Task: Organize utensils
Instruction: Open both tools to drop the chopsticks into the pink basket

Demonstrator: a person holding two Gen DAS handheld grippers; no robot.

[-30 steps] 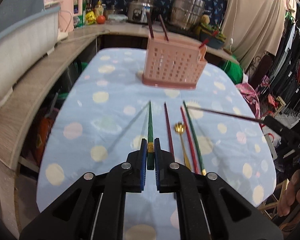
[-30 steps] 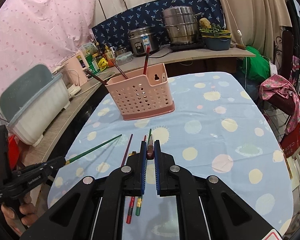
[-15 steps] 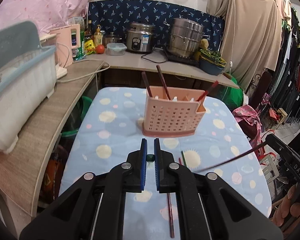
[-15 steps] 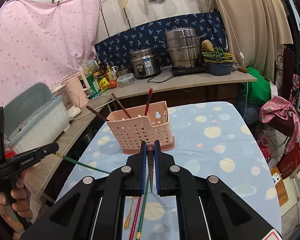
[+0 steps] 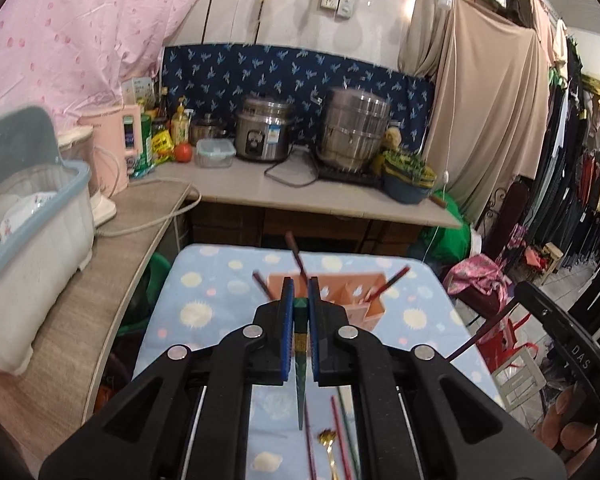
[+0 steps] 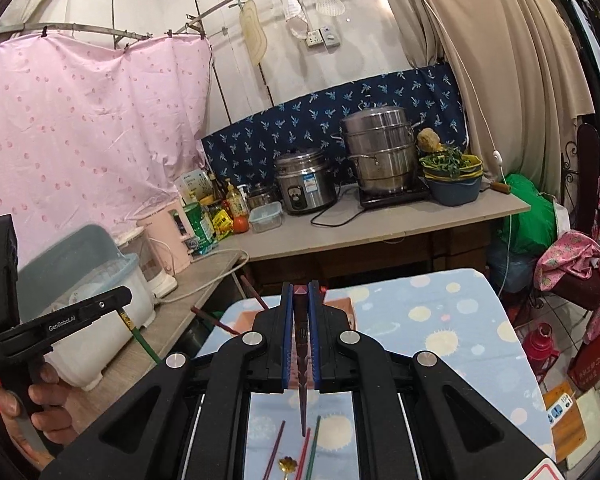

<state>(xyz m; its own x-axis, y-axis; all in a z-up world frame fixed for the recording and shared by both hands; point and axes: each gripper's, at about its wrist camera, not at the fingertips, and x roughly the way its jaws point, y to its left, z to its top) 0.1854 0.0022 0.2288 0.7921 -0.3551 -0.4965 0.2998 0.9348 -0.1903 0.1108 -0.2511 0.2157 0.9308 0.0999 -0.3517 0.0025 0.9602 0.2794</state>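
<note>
My left gripper (image 5: 299, 294) is shut on a green chopstick (image 5: 300, 364) whose thin end hangs down toward the table. My right gripper (image 6: 300, 296) is shut on a dark red chopstick (image 6: 301, 364), also tip down. Both are raised above the pink perforated utensil basket (image 5: 360, 300), which holds several dark red chopsticks (image 5: 388, 282); the basket shows partly behind the right fingers (image 6: 344, 312). On the blue dotted tablecloth lie a gold spoon (image 5: 327, 440), red chopsticks (image 5: 336, 432) and a green chopstick (image 6: 315, 440).
A white dish box with blue rim (image 5: 28, 240) sits on the wooden counter at left. The back counter holds a rice cooker (image 5: 262, 132), steel steamer pot (image 5: 356, 128), a bowl of greens and bottles. Clothes racks stand at right.
Both grippers have lifted their chopsticks off the table and tilted them from lying flat to hanging tip down, rising well above the basket.
</note>
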